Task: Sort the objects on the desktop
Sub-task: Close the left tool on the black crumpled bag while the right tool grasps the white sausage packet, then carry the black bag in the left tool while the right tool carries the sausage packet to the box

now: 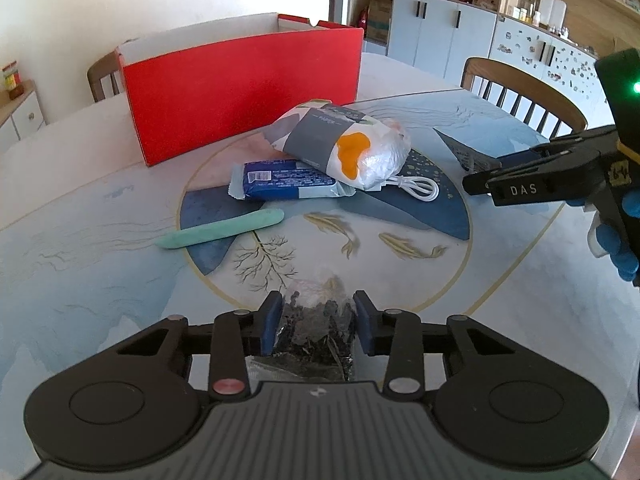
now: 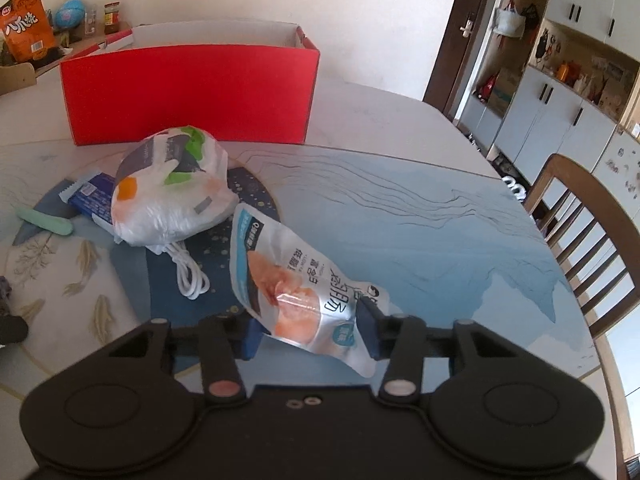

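Note:
My left gripper point(image 1: 316, 324) is shut on a clear bag of dark dried leaves point(image 1: 316, 332), low over the table. My right gripper point(image 2: 310, 330) is shut on a silver snack pouch point(image 2: 288, 284) with an orange picture, held just above the table; the right gripper also shows at the right edge of the left wrist view point(image 1: 520, 184). On the table lie a white tissue pack point(image 1: 340, 140) point(image 2: 168, 192), a blue wrapped packet point(image 1: 280, 182) point(image 2: 90, 196), a mint green stick point(image 1: 220, 228) point(image 2: 46, 220) and a white coiled cable point(image 1: 416, 188) point(image 2: 190, 276). A red open box point(image 1: 240, 92) point(image 2: 192, 92) stands behind them.
The table point(image 1: 100, 280) has a blue and white painted mat with fish. Wooden chairs point(image 1: 528, 96) point(image 2: 588, 240) stand at its far and right sides. White cabinets point(image 2: 560, 120) line the wall. A side shelf with snack bags point(image 2: 28, 24) is behind the box.

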Available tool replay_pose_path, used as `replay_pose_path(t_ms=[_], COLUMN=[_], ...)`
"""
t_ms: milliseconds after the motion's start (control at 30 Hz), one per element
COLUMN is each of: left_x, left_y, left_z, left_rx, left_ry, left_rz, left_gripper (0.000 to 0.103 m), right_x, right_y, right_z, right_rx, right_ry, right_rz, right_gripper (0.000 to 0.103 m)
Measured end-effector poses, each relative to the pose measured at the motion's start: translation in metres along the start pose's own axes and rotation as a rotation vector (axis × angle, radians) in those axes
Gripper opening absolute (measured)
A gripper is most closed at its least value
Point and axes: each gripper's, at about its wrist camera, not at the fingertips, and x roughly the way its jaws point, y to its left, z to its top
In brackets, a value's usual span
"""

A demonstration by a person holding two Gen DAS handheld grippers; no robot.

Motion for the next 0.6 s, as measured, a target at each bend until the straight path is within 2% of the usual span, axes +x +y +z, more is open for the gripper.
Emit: replay_pose_path(t_ms=[600], left_x=[-0.024], left_y=[-0.002], left_z=[0.027], left_rx=[0.002], left_ry=[-0.048], left_rz=[0.008], left_gripper=[0.035], right_x=[-0.036], right_y=[-0.002], right_z=[0.019], right_rx=[0.016], right_ry=[-0.046], right_rz=[0.027], right_gripper=[0.047])
